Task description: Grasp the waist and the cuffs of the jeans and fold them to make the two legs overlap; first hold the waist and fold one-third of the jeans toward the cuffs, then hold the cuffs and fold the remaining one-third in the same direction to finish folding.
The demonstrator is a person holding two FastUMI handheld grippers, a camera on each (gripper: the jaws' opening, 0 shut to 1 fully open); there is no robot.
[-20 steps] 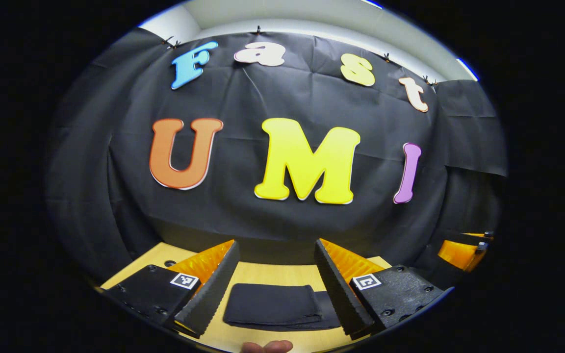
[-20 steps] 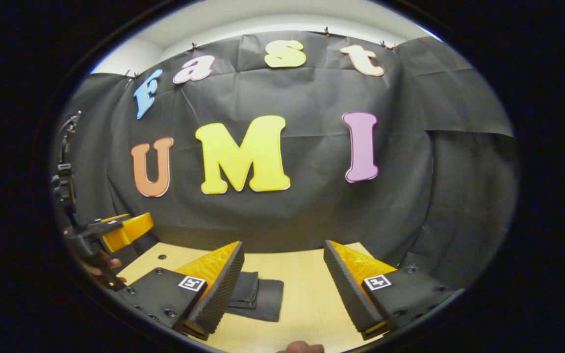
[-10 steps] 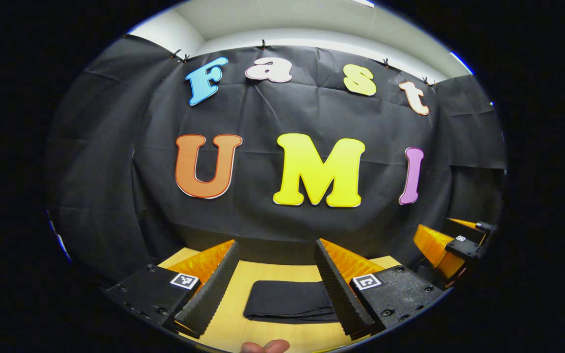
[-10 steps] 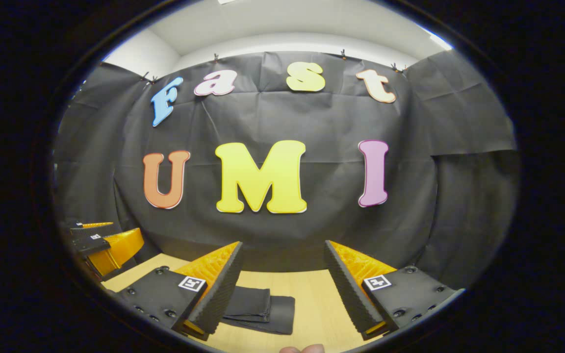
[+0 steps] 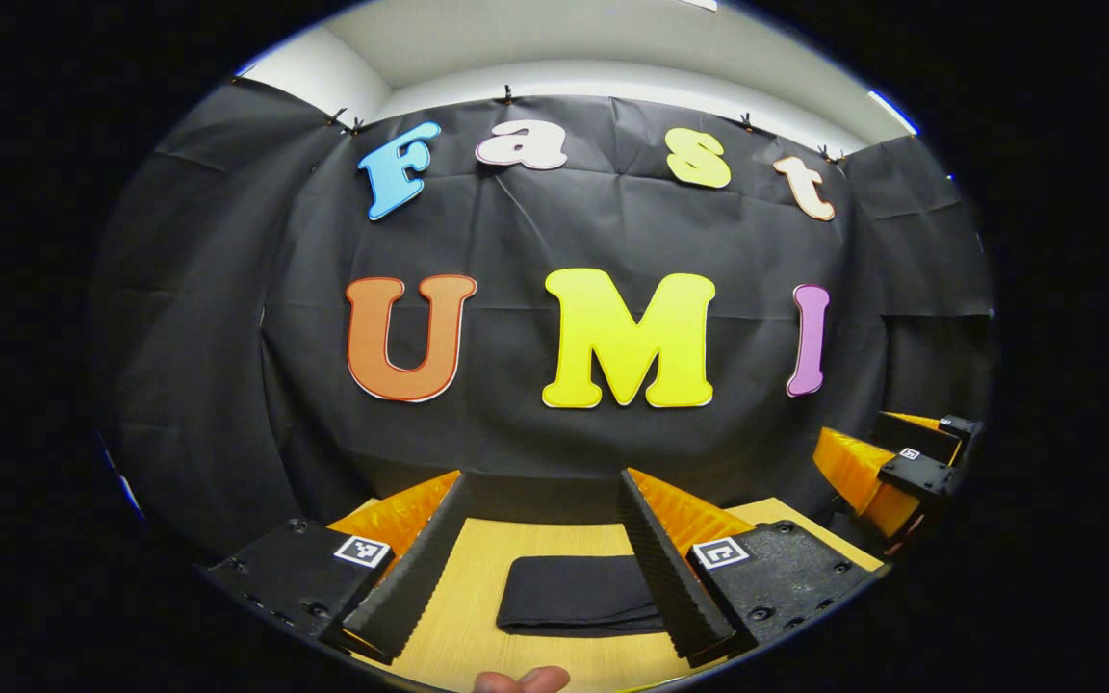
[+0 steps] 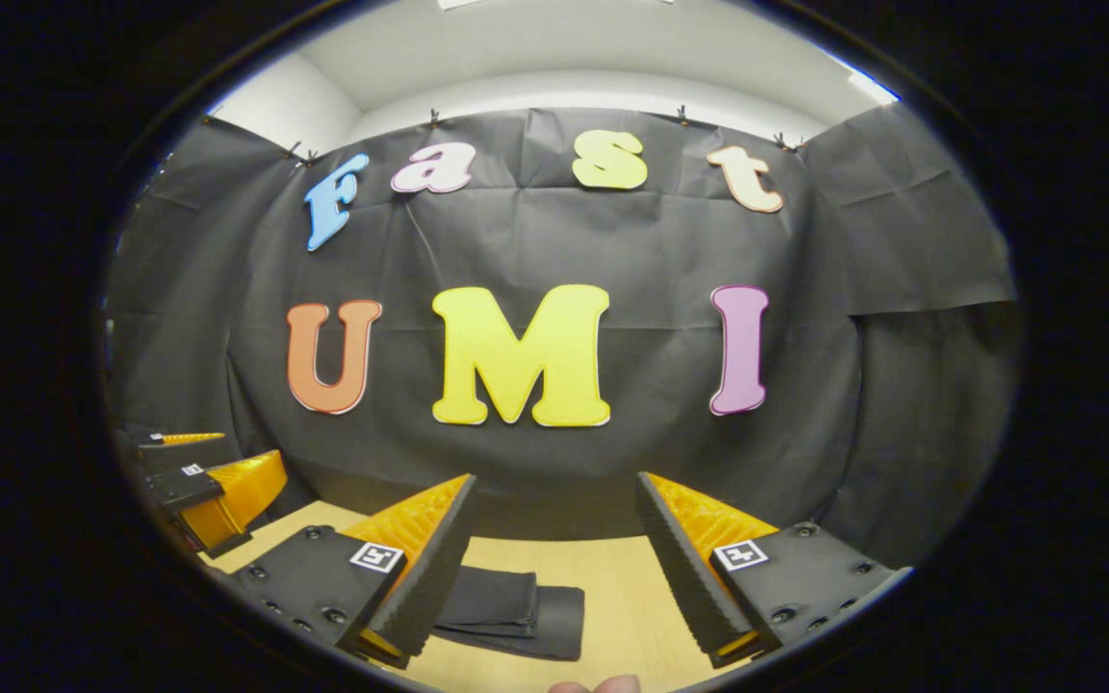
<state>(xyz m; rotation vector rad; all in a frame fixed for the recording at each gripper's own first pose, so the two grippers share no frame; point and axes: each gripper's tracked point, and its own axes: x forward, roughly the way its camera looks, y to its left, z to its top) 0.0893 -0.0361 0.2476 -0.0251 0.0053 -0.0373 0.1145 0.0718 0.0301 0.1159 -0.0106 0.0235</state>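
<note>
The dark jeans (image 5: 579, 595) lie folded into a compact flat stack on the light wooden table (image 5: 473, 616). In the left gripper view they sit low between my own fingers, and my left gripper (image 5: 543, 496) hangs open above them, holding nothing. In the right gripper view the folded jeans (image 6: 516, 608) lie at lower left, partly behind my left-hand finger (image 6: 425, 568). My right gripper (image 6: 554, 496) is open and holds nothing. The right gripper (image 5: 887, 467) appears at the right edge of the left gripper view, and the left gripper (image 6: 203, 486) at the left edge of the right gripper view.
The black cloth wall (image 5: 554, 231) rises just behind the table's far edge. A fingertip (image 5: 521, 680) shows at the bottom rim of the left gripper view, and another fingertip (image 6: 598, 685) at the bottom of the right gripper view. Bare tabletop (image 6: 627, 597) lies right of the jeans.
Both grippers have lifted and drawn back from the folded jeans, staying open. The jeans lie still on the table.
</note>
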